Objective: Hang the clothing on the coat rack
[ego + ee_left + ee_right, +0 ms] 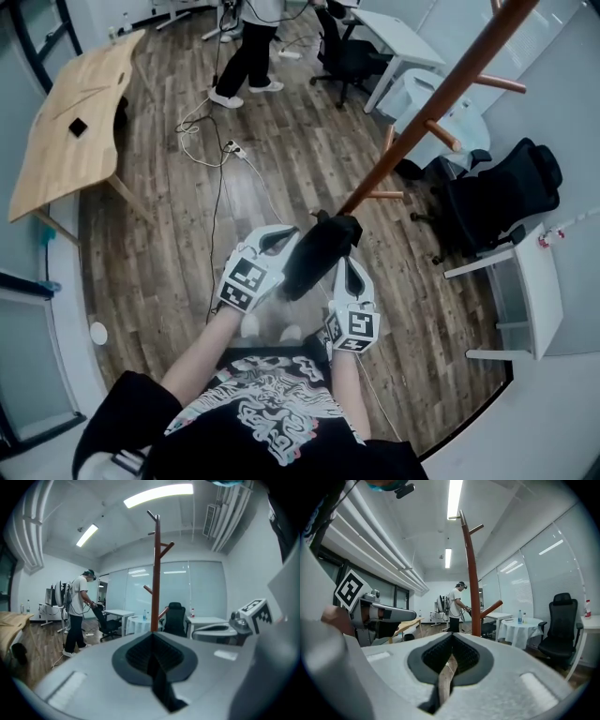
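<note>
A dark bundle of clothing hangs between my two grippers, just in front of the foot of the brown wooden coat rack. My left gripper is shut on a dark fold of it; that fold shows pinched between the jaws in the left gripper view. My right gripper is shut too, with a thin tan strip of the garment clamped in it. The coat rack stands upright straight ahead of both grippers, its angled pegs bare.
A person stands at the far side among floor cables. A wooden table is at the left. A black office chair, white desks and a white-clothed round table crowd the right.
</note>
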The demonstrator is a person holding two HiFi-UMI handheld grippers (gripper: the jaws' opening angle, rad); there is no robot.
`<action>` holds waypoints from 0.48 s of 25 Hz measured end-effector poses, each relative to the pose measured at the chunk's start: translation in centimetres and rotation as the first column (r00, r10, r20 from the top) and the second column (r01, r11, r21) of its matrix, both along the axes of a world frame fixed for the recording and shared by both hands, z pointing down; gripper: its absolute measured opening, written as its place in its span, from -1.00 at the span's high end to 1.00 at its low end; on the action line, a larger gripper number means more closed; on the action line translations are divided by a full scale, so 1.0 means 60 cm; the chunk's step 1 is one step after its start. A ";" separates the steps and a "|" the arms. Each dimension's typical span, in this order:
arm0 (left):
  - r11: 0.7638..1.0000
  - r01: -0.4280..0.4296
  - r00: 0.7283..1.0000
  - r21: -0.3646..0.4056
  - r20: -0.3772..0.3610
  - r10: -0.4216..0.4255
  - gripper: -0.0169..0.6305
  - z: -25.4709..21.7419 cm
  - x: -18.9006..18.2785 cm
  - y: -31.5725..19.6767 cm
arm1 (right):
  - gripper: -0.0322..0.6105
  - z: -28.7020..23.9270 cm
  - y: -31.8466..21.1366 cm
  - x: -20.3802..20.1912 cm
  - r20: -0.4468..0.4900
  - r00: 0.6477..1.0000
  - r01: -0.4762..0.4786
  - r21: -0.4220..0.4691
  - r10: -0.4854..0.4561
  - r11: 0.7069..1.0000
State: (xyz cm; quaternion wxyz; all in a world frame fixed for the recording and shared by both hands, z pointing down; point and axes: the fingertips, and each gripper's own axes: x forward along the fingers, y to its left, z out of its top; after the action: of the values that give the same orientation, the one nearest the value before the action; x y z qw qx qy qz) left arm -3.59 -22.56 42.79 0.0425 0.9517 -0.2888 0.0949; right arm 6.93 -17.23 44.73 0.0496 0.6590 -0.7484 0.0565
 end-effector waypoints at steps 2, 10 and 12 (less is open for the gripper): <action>0.999 0.031 0.999 0.017 0.005 -0.031 0.98 -0.003 -0.005 -0.004 | 0.90 -0.006 -0.002 0.004 -0.007 1.000 0.006 0.008 -0.006 1.000; 0.993 0.116 0.993 0.016 -0.027 -0.115 0.98 -0.010 0.014 -0.018 | 0.90 -0.026 -0.006 0.043 -0.023 1.000 -0.003 0.037 0.003 0.999; 0.992 0.124 0.992 0.005 -0.030 -0.124 0.98 -0.012 0.022 -0.019 | 0.90 -0.026 -0.006 0.049 -0.040 0.999 0.009 0.031 -0.008 0.999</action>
State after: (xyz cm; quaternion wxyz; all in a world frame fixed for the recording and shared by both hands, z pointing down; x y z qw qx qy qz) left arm -2.25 -23.69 42.07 0.0492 0.9334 -0.3470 0.0768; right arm 9.84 -17.62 43.18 0.0544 0.6576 -0.7507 0.0315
